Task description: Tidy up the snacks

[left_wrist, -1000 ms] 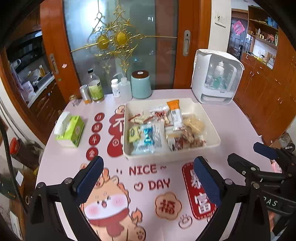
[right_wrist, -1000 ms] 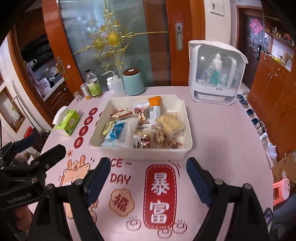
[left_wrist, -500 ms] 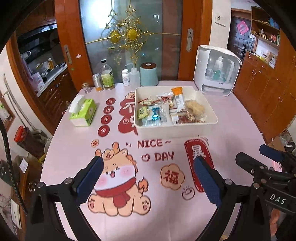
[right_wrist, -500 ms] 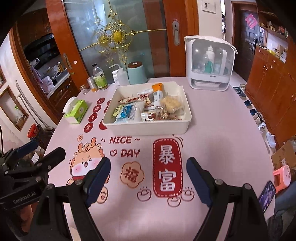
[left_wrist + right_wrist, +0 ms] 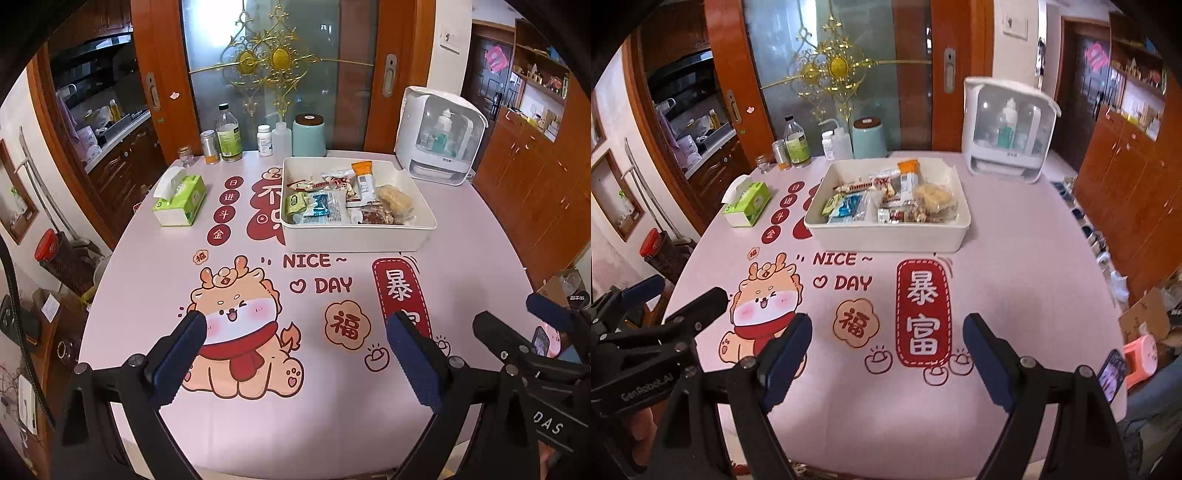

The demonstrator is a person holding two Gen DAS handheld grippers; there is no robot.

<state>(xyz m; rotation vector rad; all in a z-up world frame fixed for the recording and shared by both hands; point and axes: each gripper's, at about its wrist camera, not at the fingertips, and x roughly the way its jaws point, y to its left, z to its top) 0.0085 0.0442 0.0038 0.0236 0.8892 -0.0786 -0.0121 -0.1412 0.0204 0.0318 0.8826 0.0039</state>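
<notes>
Snacks [image 5: 347, 199] all sit in the tray [image 5: 354, 236] at 12 o'clock, so both grippers [image 5: 295, 354] [image 5: 886, 354] hang near the table edge, fingers spread, empty.

Right gripper [image 5: 886, 354] over near edge of pink table [image 5: 1015, 266], jaws wide apart, nothing between. Left gripper [image 5: 672, 295] at lower left, also spread, empty. White tray [image 5: 890, 236] at mid-table, filled with wrapped snacks [image 5: 886, 201]. Green tissue box [image 5: 748, 203] left of tray. Bottles [image 5: 798, 146] and teal canister [image 5: 870, 138] behind; white dispenser [image 5: 1008, 129] at back right.
</notes>
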